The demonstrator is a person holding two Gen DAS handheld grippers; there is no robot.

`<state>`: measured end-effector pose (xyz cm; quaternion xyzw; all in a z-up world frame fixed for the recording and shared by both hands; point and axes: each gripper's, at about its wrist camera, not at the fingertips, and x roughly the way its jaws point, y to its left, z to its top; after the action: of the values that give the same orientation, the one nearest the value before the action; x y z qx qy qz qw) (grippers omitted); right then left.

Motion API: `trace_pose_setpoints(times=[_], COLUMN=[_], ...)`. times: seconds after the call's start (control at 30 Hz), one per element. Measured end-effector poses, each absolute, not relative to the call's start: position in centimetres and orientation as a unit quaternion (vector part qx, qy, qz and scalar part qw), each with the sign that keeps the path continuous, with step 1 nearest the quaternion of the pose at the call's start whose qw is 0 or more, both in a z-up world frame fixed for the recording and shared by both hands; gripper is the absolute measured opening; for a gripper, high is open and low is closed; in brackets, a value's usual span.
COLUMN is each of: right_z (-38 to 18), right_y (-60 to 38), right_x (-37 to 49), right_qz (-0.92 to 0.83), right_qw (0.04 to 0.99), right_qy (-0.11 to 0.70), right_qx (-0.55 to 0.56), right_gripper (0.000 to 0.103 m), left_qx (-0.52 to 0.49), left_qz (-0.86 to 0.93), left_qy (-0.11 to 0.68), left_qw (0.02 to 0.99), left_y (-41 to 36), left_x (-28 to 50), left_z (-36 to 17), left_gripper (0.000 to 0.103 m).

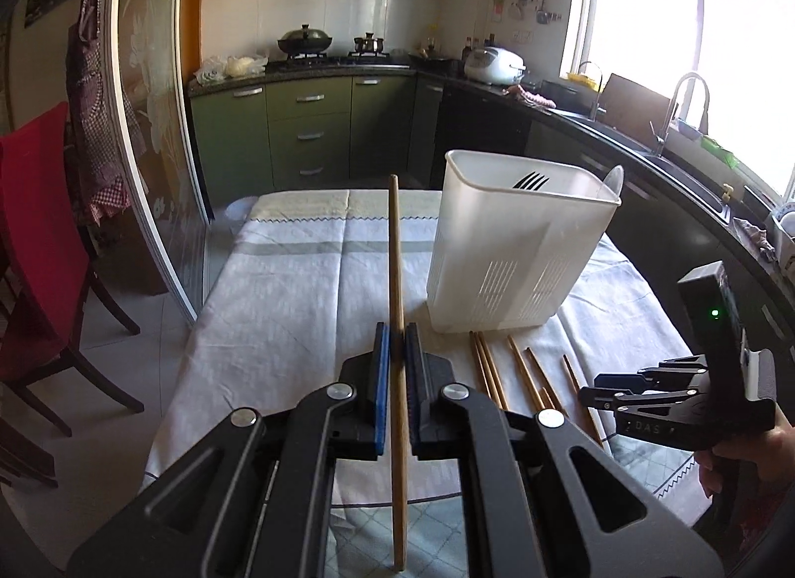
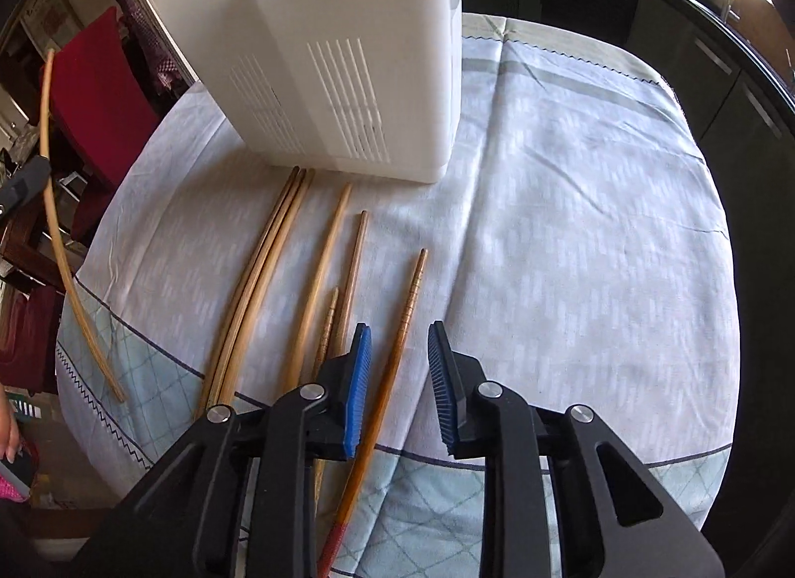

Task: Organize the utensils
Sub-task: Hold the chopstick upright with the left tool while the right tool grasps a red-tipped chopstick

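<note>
My left gripper is clenched on one chopstick, the bin at two o'clock. Gripped mid-length, the chopstick could pivot and miss the rim. My right gripper gapes over a red-tipped chopstick, liable to nudge its neighbours.

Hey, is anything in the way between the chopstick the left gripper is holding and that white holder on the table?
Nothing visible blocks it. The left gripper is shut on a long light wooden chopstick, held above the pale checked tablecloth. The tall white slotted plastic utensil holder stands just right of it, open-topped, with black fork tines showing inside.
</note>
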<state>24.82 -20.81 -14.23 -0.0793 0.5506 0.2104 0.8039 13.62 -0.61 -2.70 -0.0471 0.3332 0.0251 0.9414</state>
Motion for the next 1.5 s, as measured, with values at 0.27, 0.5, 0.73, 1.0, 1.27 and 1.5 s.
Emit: trace_pose_setpoints(times=[0.27,0.5,0.73,1.0,1.27,1.5], right_z=[-15.2,-15.1,-14.5,-8.4,-2.7,-0.1], right_y=[-19.2,-17.9,-18.1,-20.2,-22.3,-23.3], right_x=[25.1,24.8,25.1,23.6,20.2,18.5], right_qz=[0.187,0.181,0.182,0.204,0.223,0.229], right_qw=[0.797,0.802,0.81,0.848,0.883,0.896], right_qy=[0.564,0.556,0.549,0.486,0.412,0.38], right_qx=[-0.107,-0.123,-0.097,-0.055,-0.032,-0.026], right_gripper=[0.021,0.009,0.007,0.007,0.007,0.007], left_qx=[-0.041,-0.038,-0.036,-0.035,-0.03,-0.025], left_qz=[0.018,0.018,0.016,0.01,0.004,-0.006], left_qy=[0.295,0.283,0.283,0.275,0.268,0.266], left_qw=[0.954,0.958,0.958,0.961,0.963,0.964], left_y=[-0.2,-0.2,-0.3,-0.3,-0.9,-1.5], left_x=[11.7,10.7,10.4,10.3,10.3,10.6], left_z=[-1.5,-1.6,-1.7,-0.7,0.3,1.1], left_gripper=[0.006,0.006,0.006,0.006,0.006,0.006])
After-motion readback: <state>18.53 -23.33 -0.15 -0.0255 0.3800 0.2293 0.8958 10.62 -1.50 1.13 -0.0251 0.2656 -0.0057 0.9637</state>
